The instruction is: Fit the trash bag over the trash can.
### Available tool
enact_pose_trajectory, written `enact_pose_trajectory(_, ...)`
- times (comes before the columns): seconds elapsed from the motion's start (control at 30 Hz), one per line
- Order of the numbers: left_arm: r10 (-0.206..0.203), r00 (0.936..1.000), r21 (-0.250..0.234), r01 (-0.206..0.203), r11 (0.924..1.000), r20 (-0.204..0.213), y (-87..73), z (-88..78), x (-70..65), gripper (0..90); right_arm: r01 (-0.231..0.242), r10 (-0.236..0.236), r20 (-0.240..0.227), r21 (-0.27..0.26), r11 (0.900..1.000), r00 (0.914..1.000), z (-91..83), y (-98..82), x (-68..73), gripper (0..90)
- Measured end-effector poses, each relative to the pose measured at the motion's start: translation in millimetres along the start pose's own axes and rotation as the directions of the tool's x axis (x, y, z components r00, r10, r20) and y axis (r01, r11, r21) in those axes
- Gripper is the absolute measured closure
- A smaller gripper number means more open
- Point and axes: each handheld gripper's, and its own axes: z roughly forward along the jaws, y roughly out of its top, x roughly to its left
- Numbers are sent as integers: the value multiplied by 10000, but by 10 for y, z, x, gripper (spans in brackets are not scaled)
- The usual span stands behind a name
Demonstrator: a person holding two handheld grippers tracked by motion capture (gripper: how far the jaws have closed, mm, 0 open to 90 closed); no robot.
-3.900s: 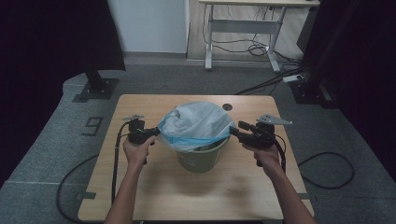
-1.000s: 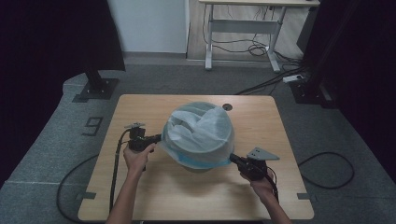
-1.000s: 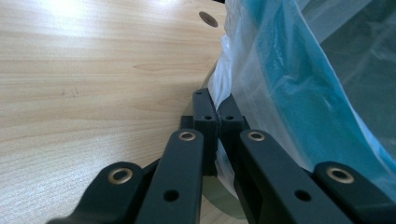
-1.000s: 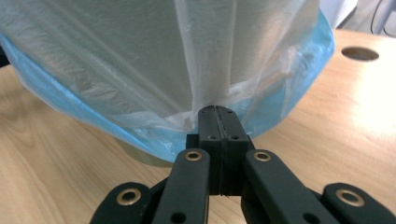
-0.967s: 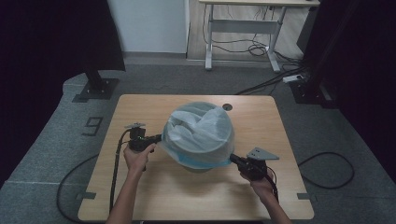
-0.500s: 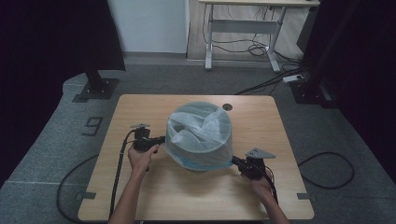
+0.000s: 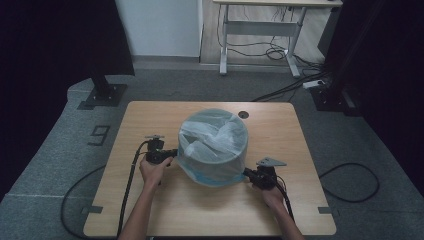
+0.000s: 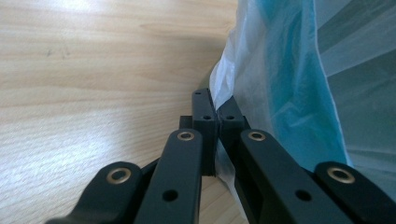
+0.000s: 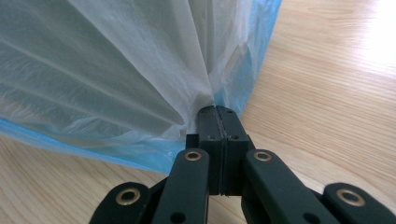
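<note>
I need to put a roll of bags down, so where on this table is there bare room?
The wooden table is bare along its right side, between the bag-covered bin and the right edge, and across the near strip between the forearms. The far left corner is free too. It is crowded mid-table, where the left gripper and right gripper pinch the plastic bag.

Plastic bag [image 7: 214,145] — thin, translucent, white with a pale blue tint, stronger blue band along its lower hem. It sits at the centre of the high view, pulled down over a round form so it reads as a wrinkled dome, top creased and slightly sunken. Hem reaches down close to the table [image 7: 300,150]. Film is stretched taut into fanned pleats at two pinch points — one at the bag's left edge [image 8: 224,93], one at lower right [image 9: 205,93]. Whatever is under it is too veiled to make out.
</note>
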Motion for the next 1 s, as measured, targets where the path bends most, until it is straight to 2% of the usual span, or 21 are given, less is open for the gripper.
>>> enact_pose_trajectory(0.17, -111, 9999, 224, 112, 9997, -48, -27, 3, 45, 884, 44, -43, -28, 258, 9997, 10000, 69, 34, 28, 880)
enact_pose_trajectory(0.3, -198, 9998, 330, 199, 9993, -27, -54, 25, 78, 879, -126, 128, -49, 410, 9991, 9999, 76, 36, 3, 873)
enact_pose_trajectory(0.57, 47, 10000, 160, -46, 9999, -62, -64, 3, 63, 831, -105, 105, 10, 406, 9991, 9999, 67, 35, -1, 844)
enact_pose_trajectory(0.67, 86, 9998, -46, -86, 10000, -182, -69, -42, 73, 798, -169, 169, 4, 346, 9993, 9999, 68, 36, -3, 824)
enact_pose_trajectory(0.73, 199, 9987, -330, -215, 9992, -466, -73, -92, 73, 726, -158, 159, -34, 287, 9995, 9999, 59, 41, 0, 775)
enact_pose_trajectory(0.8, 143, 9975, -508, -178, 9986, -687, -70, -153, 89, 604, -90, 89, 57, 159, 9998, 9999, 35, 50, 5, 704)
enact_pose_trajectory(0.87, 168, 9966, -614, -217, 9979, -801, -65, -215, 102, 498, -134, 135, 88, -123, 9998, 9999, -12, 63, 6, 639)
enact_pose_trajectory(1.0, 529, 9952, -1028, -614, 9928, -829, -62, -372, 89, 340, -166, 176, 144, -716, 9973, 9997, -139, 92, 5, 548)
